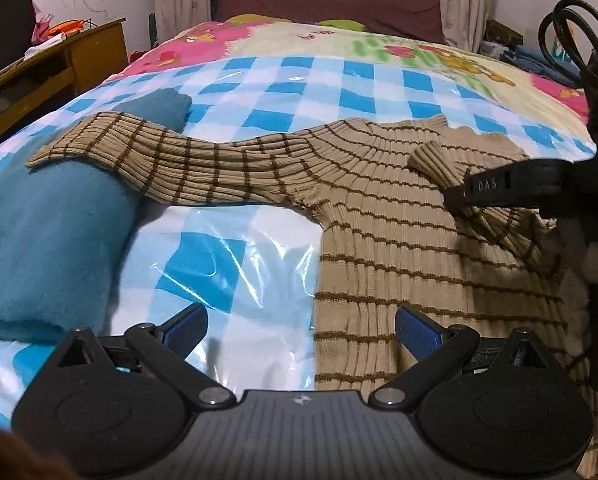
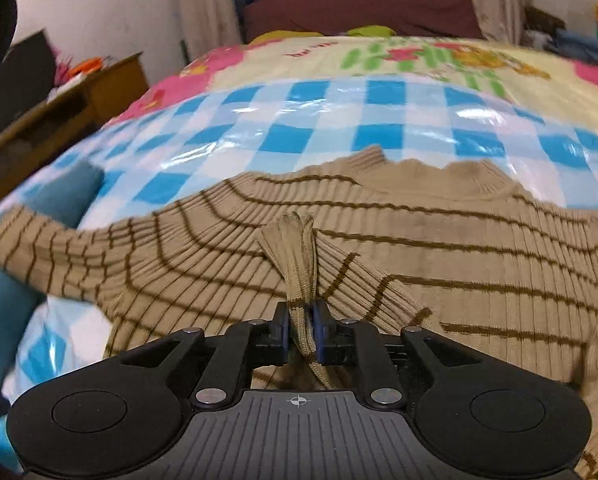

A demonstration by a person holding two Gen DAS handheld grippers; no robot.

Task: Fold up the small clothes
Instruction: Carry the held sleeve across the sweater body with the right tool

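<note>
A tan ribbed sweater with brown stripes (image 1: 399,248) lies flat on a blue-and-white checked plastic sheet (image 1: 227,264); it also shows in the right wrist view (image 2: 459,264). Its left sleeve (image 1: 147,164) stretches out over a teal cloth. My right gripper (image 2: 301,332) is shut on the cuff of the right sleeve (image 2: 295,264) and holds it over the sweater's chest; it shows in the left wrist view (image 1: 459,186). My left gripper (image 1: 301,322) is open and empty, low over the sweater's left edge.
A teal folded cloth (image 1: 47,236) lies left, under the spread sleeve. The checked sheet covers a bed with a cartoon-print quilt (image 1: 419,52). A wooden desk (image 1: 59,64) stands at the left. Black cables (image 1: 575,40) hang at the right.
</note>
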